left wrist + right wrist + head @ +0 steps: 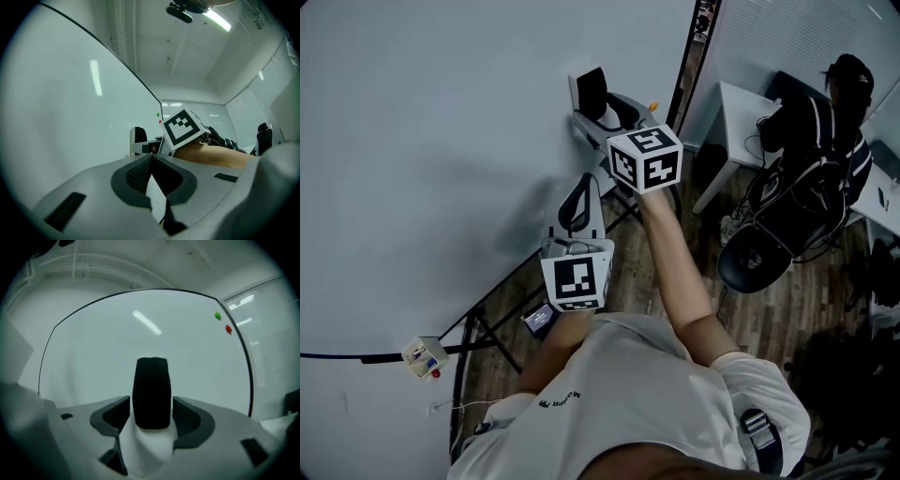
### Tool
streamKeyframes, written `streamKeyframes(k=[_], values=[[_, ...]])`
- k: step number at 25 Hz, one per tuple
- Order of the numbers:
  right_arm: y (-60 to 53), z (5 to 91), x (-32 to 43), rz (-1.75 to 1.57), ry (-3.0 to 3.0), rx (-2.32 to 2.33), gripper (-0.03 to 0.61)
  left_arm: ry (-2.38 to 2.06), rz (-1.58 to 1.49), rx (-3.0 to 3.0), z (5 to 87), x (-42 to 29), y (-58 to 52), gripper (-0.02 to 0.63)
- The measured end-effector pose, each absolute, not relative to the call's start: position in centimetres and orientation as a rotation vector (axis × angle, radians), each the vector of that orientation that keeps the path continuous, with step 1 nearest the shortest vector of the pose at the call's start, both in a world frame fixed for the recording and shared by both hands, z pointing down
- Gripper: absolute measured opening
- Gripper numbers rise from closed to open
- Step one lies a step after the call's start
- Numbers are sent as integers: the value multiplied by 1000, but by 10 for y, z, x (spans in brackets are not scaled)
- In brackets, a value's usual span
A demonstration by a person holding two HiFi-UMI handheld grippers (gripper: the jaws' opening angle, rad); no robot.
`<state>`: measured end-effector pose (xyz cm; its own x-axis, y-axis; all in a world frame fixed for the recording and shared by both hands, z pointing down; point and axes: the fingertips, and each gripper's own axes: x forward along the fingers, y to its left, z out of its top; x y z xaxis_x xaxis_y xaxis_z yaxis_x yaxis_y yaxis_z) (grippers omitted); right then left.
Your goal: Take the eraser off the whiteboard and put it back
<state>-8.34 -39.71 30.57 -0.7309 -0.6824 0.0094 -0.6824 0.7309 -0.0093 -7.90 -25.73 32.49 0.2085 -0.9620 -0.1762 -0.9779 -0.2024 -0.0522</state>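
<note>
reaching level to the whiteboard (pixel 441 141), right tool (pixel 151 403), jaws apart around eraser (pixel 151 387)

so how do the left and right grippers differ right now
The left gripper has its jaws shut on nothing; the right gripper has its jaws open with the black eraser between them, pads clear of it. In the head view the right gripper reaches up to the whiteboard, while the left gripper hangs back, nearer the person's torso. Both carry a marker cube.

Person (pixel 825 122) beside white desk (pixel 739 108)
</note>
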Motion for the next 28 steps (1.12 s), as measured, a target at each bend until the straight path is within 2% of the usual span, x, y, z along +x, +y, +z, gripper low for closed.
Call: streamKeyframes(k=[5, 7, 11, 28], values=[[-403, 307, -88, 12, -2901, 1148, 278, 1884, 156, -2317, 326, -81, -257, 2], [-404, 307, -88, -4, -2892, 1154, 244, 1884, 161, -2317, 326, -81, -256, 3], [-405, 307, -87, -3, -2904, 1158, 238, 1884, 164, -2317, 325, -81, -256, 3], [-394, 307, -65, -11, -2913, 1214, 235, 1876, 162, -2327, 328, -78, -255, 3]])
